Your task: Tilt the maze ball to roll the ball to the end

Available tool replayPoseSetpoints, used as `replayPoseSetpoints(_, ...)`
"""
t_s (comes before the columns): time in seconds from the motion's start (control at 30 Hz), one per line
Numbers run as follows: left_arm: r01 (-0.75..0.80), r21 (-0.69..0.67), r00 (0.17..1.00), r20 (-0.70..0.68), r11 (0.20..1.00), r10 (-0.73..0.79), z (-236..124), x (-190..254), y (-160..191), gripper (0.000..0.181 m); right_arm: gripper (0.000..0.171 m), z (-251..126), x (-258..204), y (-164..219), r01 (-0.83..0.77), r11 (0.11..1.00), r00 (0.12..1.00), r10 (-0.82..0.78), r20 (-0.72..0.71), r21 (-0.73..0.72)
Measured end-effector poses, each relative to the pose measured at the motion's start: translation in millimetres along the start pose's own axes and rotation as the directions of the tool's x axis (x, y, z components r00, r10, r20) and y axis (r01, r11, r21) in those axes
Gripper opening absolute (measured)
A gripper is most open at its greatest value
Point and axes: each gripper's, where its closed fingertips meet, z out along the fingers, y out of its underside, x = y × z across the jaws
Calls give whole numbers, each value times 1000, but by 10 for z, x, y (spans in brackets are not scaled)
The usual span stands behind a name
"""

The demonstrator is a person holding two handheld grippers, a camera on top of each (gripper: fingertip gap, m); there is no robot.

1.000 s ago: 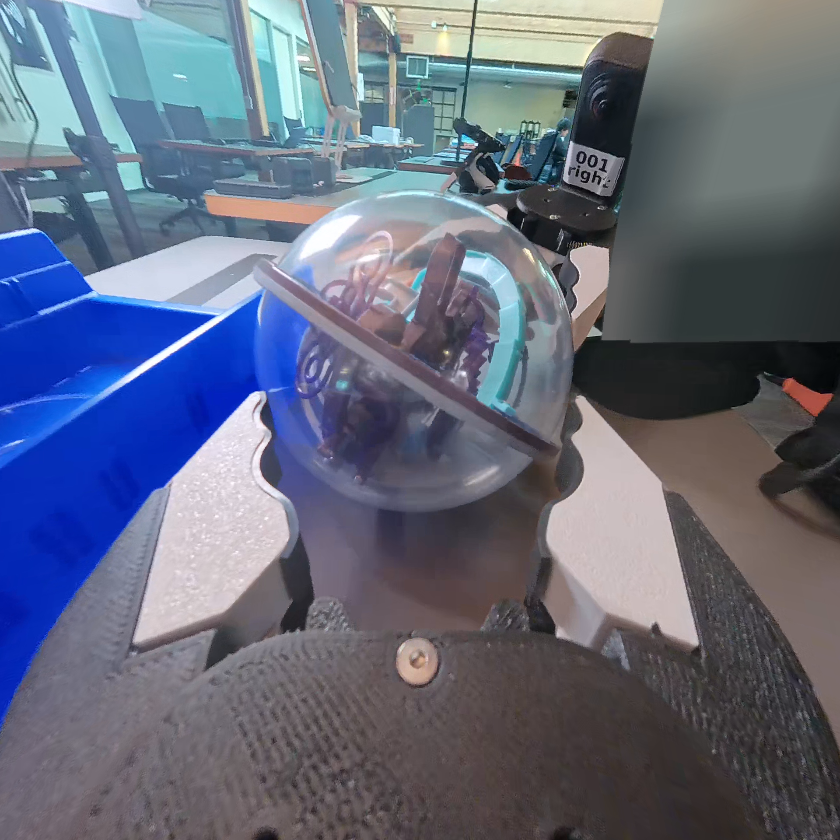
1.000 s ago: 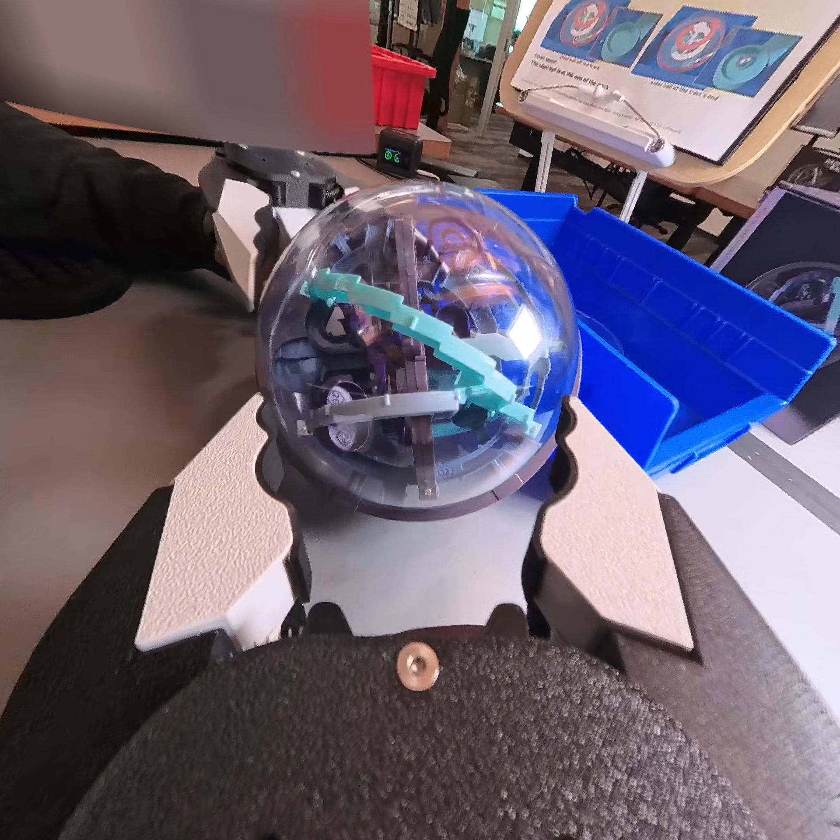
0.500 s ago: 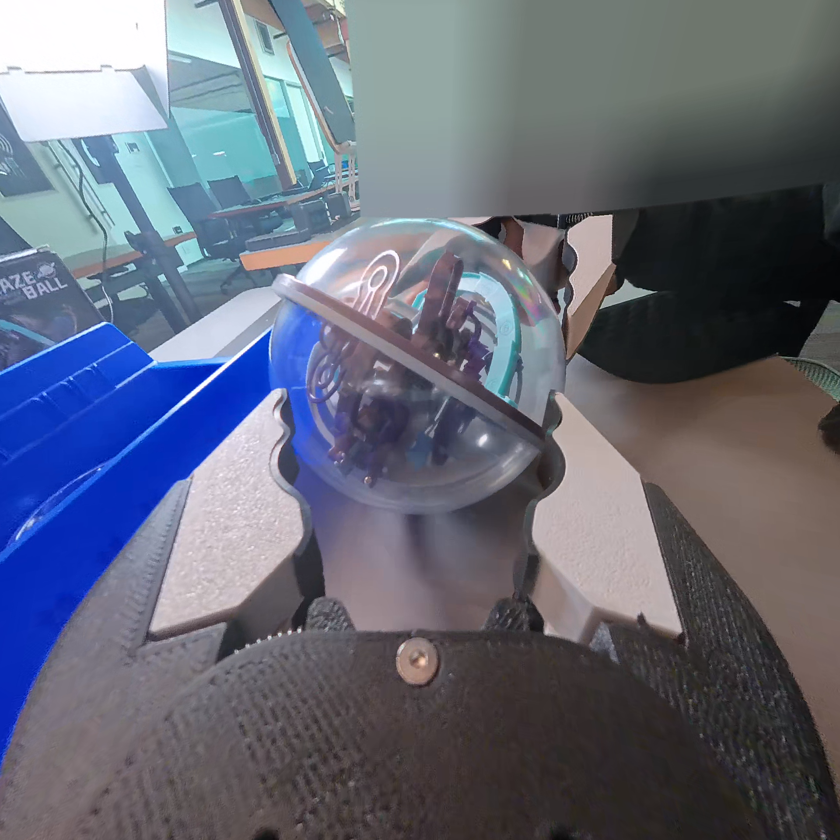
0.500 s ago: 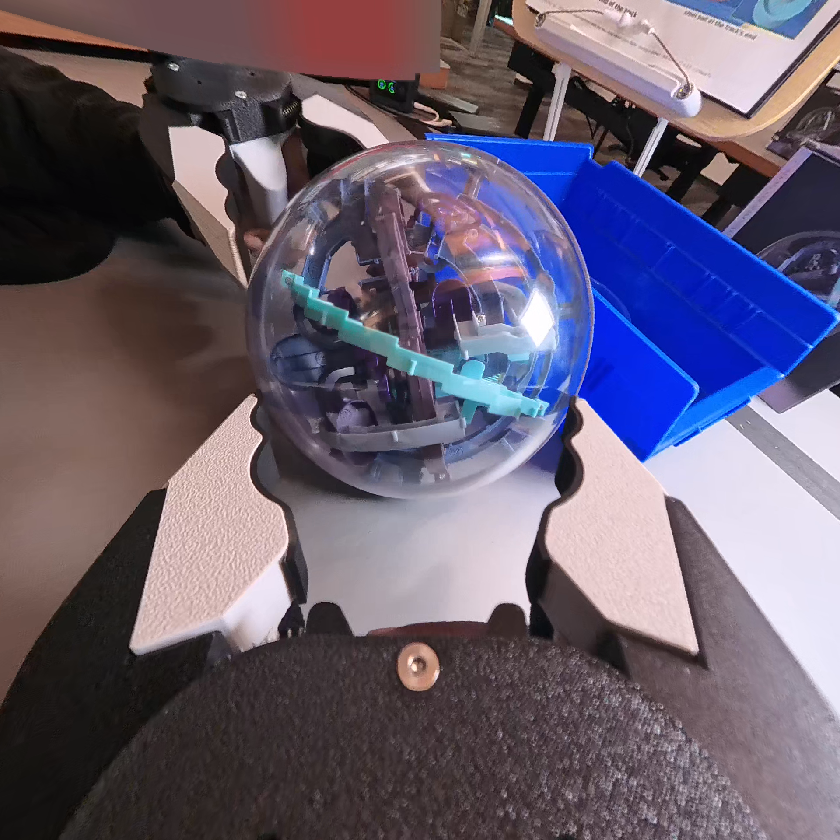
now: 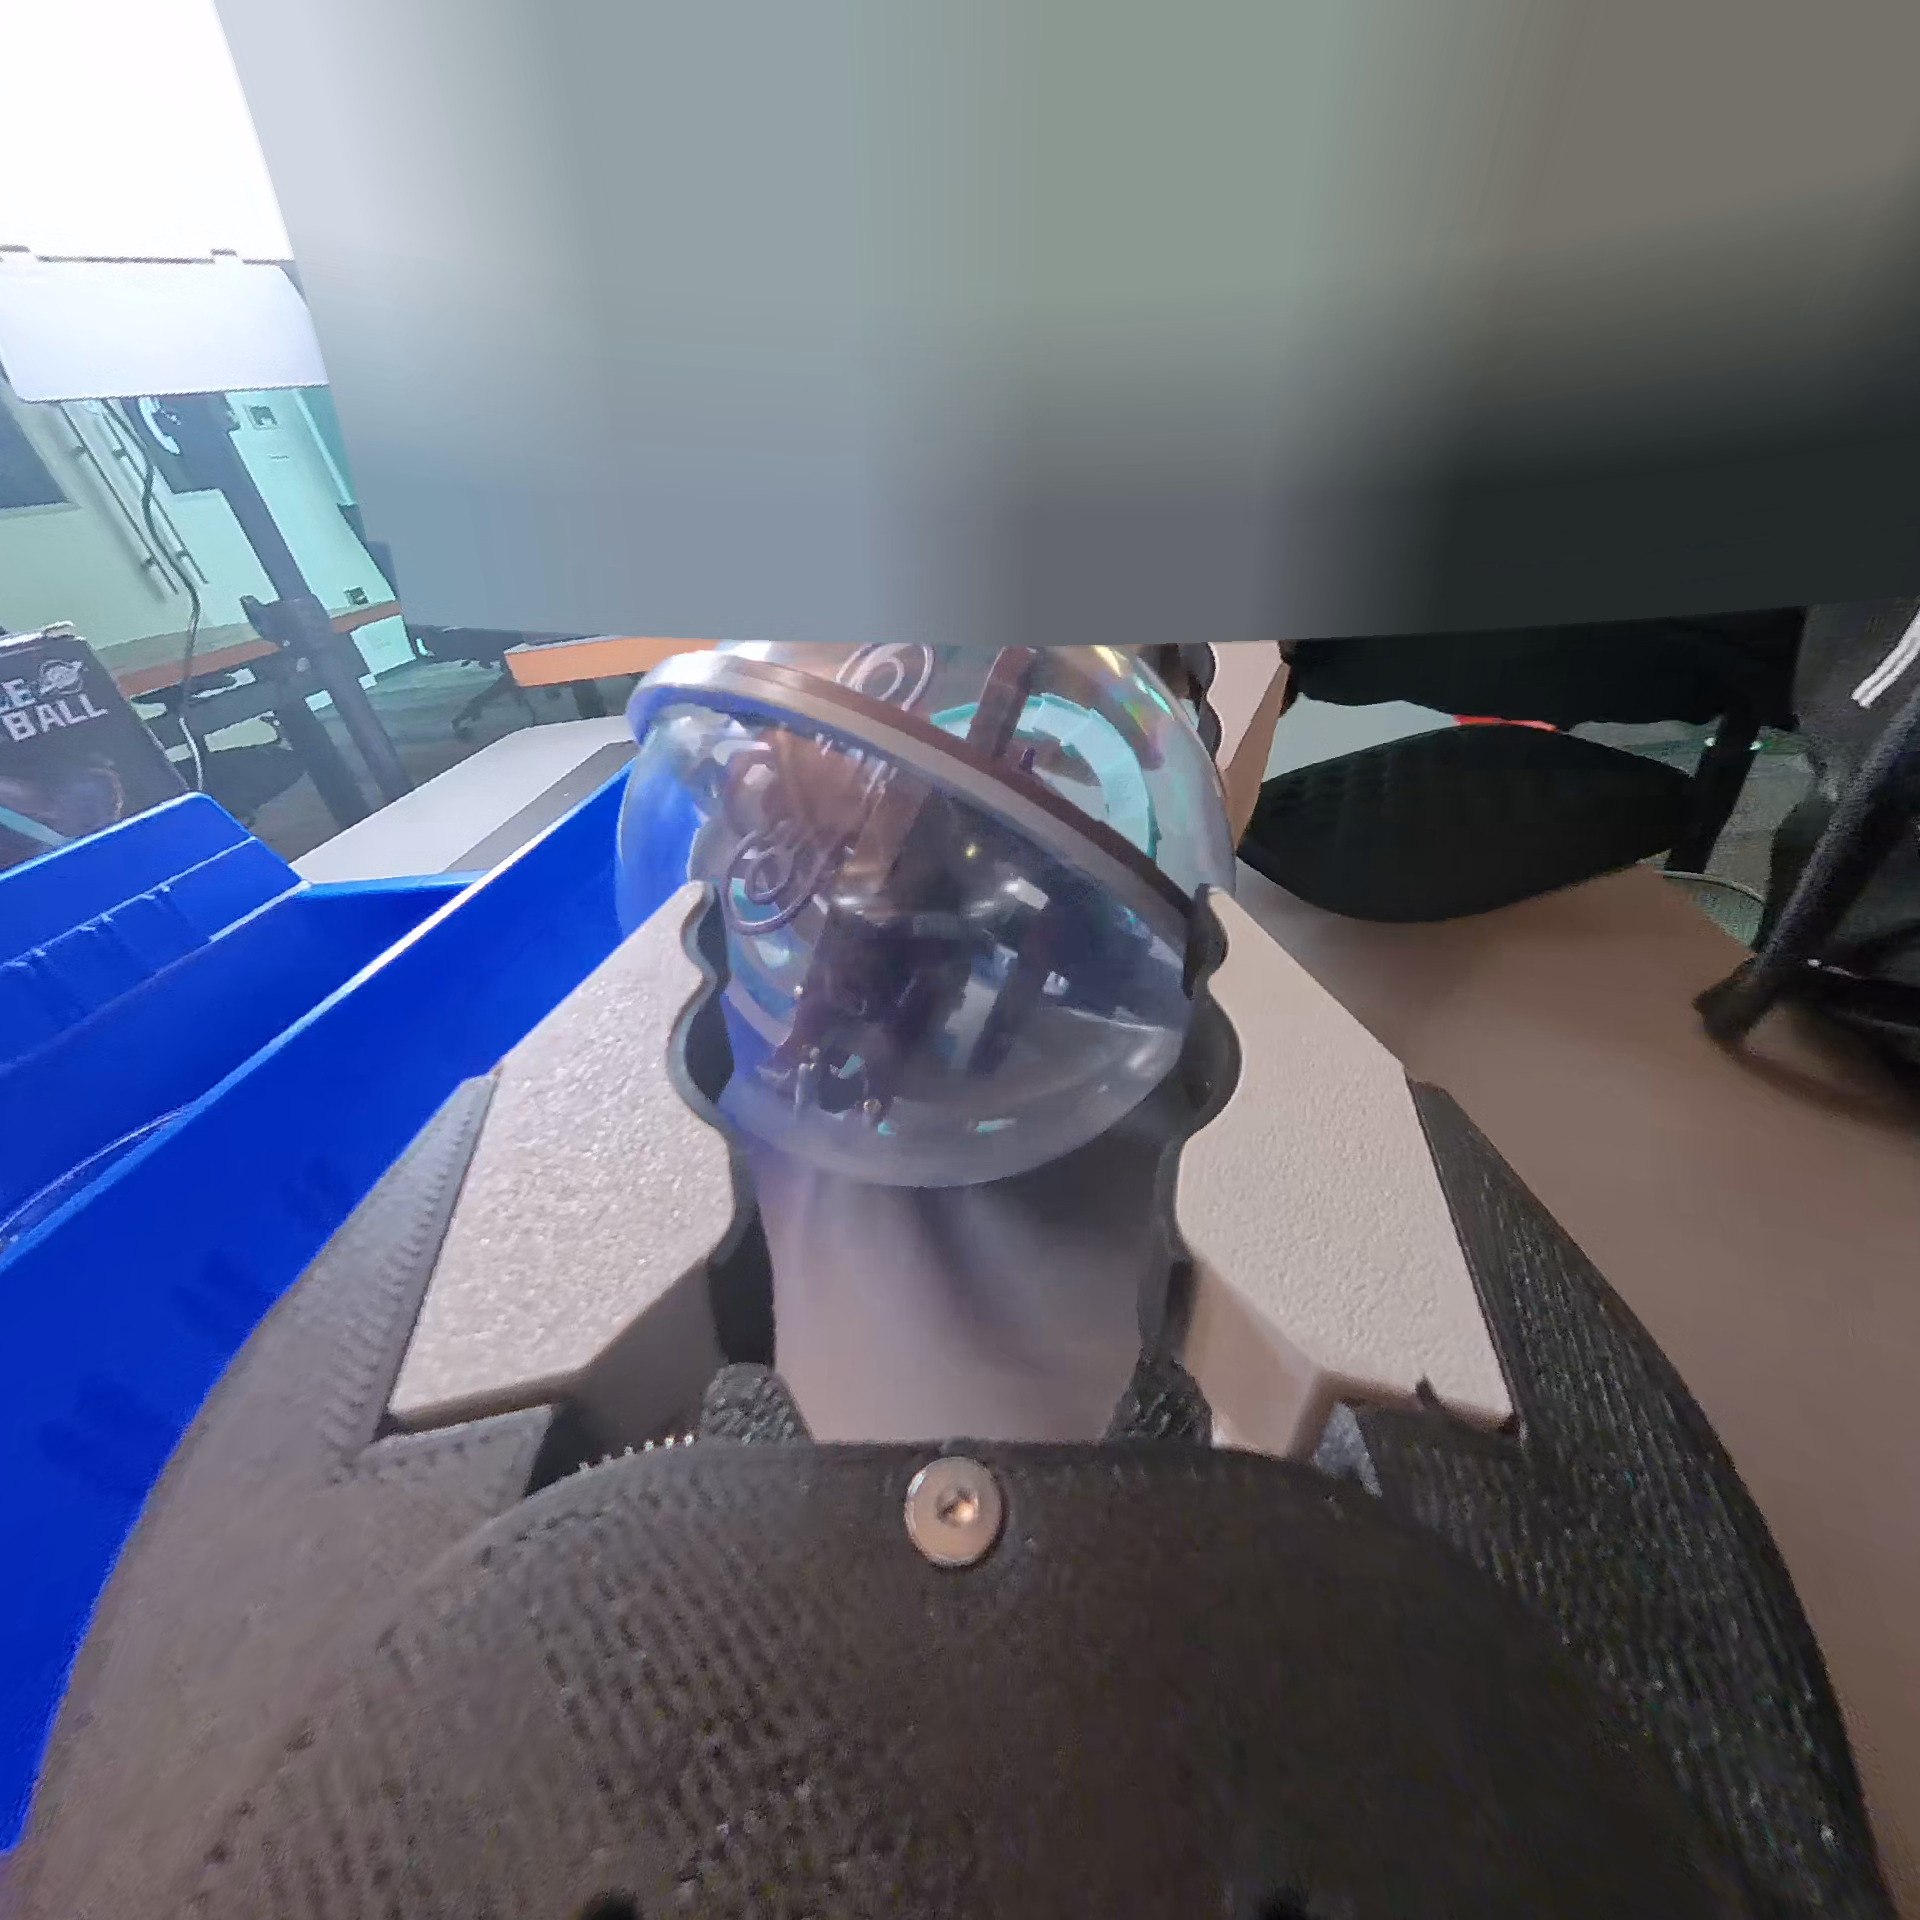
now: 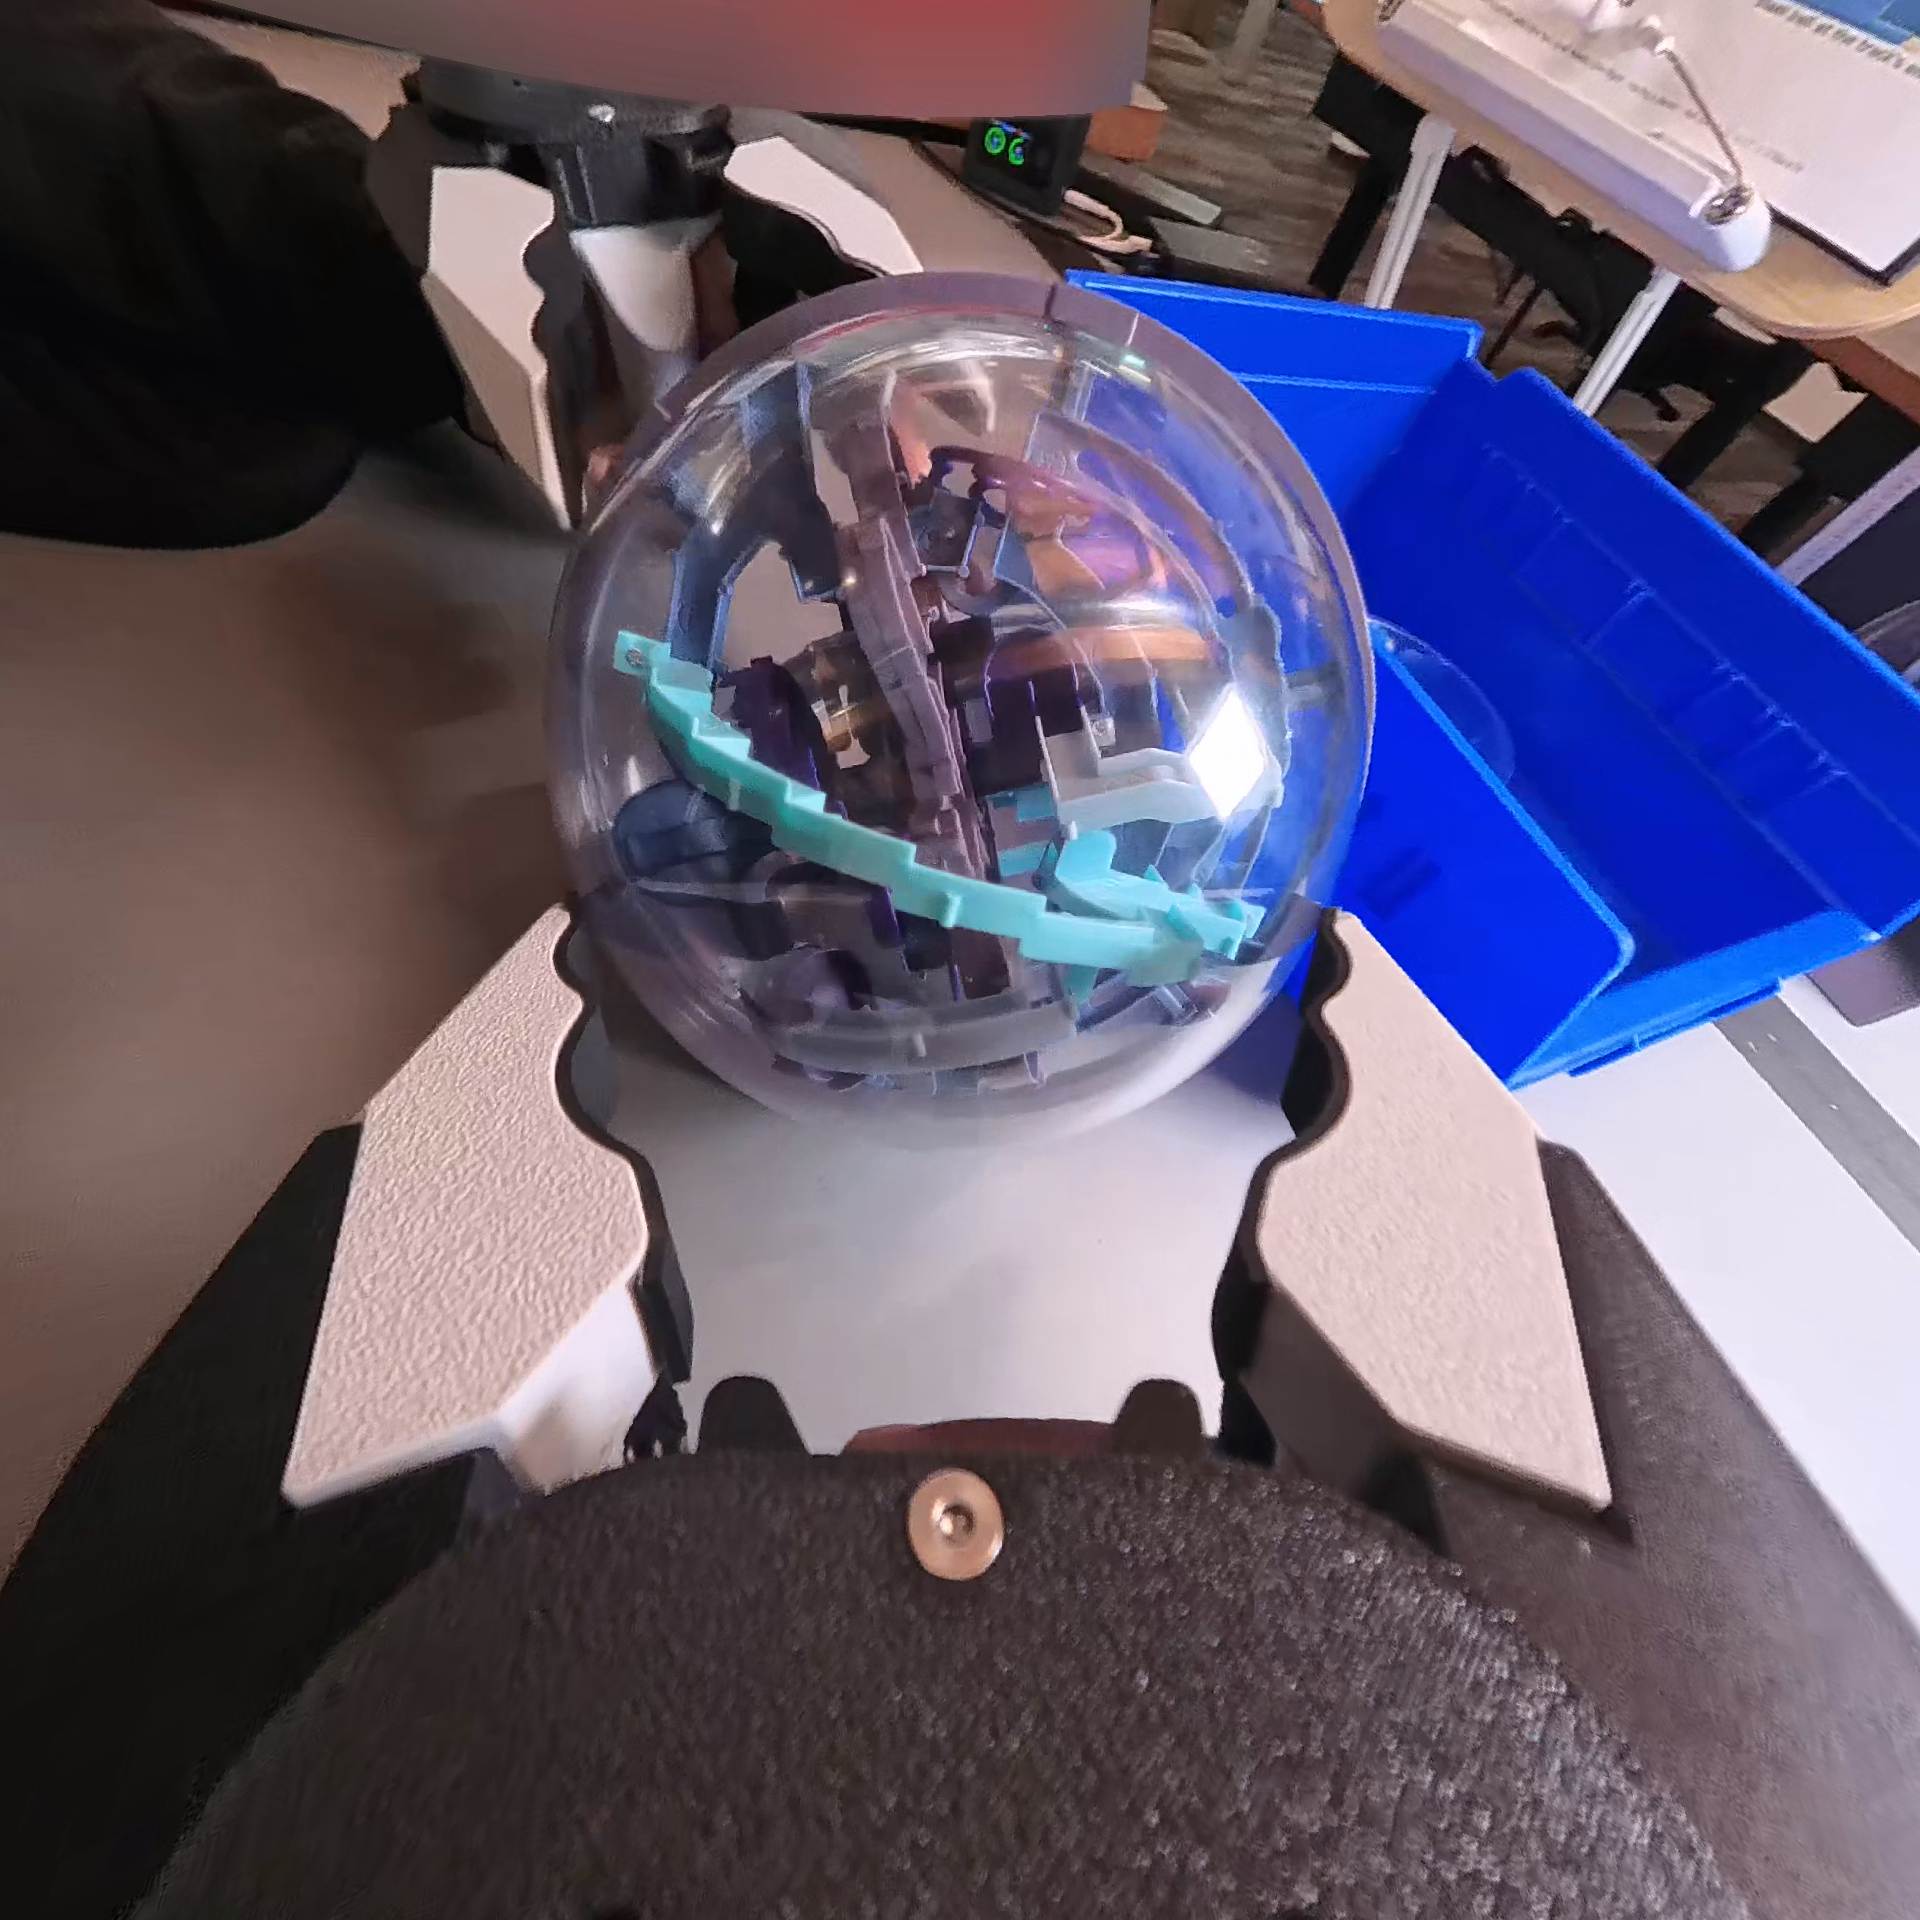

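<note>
Clear, hard plastic forms the shell of the maze ball (image 6: 956, 707), and this decides how it should be handled: it looks light and stiff, but smooth and round, so it probably slips easily between flat pads. A firm squeeze may scratch or crack the shell. The best places to hold seem to be two opposite sides near the widest part, with the brown seam ring as an extra edge against sliding.

The right hand-held gripper (image 6: 951, 925) is opened wide, and its two pale fingers (image 6: 468, 1174) press on the lower sides of the sphere, one on each side. The ball sits between the tips, above the light worktop (image 6: 1714, 1247), and it seems to be lifted, though the contact below is not clear. The left hand-held gripper (image 5: 951, 956) is also opened wide and clamps the same ball from the opposite side; the scalloped inner edges of its fingers (image 5: 582, 1164) touch the shell just below the brown ring, which lies tilted in the left wrist view. So both tools grip one ball together.

Inside the shell are a teal stepped track (image 6: 935, 862), purple and grey walls, and a thin wire spiral. The small steel ball can not be found with certainty.

Just beside the maze ball stands a blue bin (image 6: 1621, 727). Behind it, a board on a stand carries printed pages. A dark sleeve (image 6: 187, 312) of a person lies on the brown side of the worktop.
</note>
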Motion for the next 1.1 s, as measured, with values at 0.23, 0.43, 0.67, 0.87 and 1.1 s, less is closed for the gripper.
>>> replayPoseSetpoints(0.23, 127, 66, 991, -48, 990, -124, -99, -68, -37, 91, 130, 11, 30, 67, 70, 994, 996, -65, 64, -84)
replayPoseSetpoints(0.43, 110, -23, 994, -20, 994, -111, -40, -92, 148, 122, 128, 86, 48, 87, 102, 986, 993, -93, 77, -133)
replayPoseSetpoints(0.67, 109, -50, 994, 7, 993, -108, -41, -120, 184, 121, 128, 168, 14, -31, 135, 985, 989, -127, 74, -107)
replayPoseSetpoints(0.87, 83, -91, 996, -13, 992, -84, -58, -87, 235, 124, 128, 171, -44, -110, 148, 987, 988, -144, 60, -64)
replayPoseSetpoints(1.1, 84, -136, 996, -30, 987, -89, -69, -67, 291, 125, 129, 160, -76, -178, 140, 990, 989, -139, 54, -6)
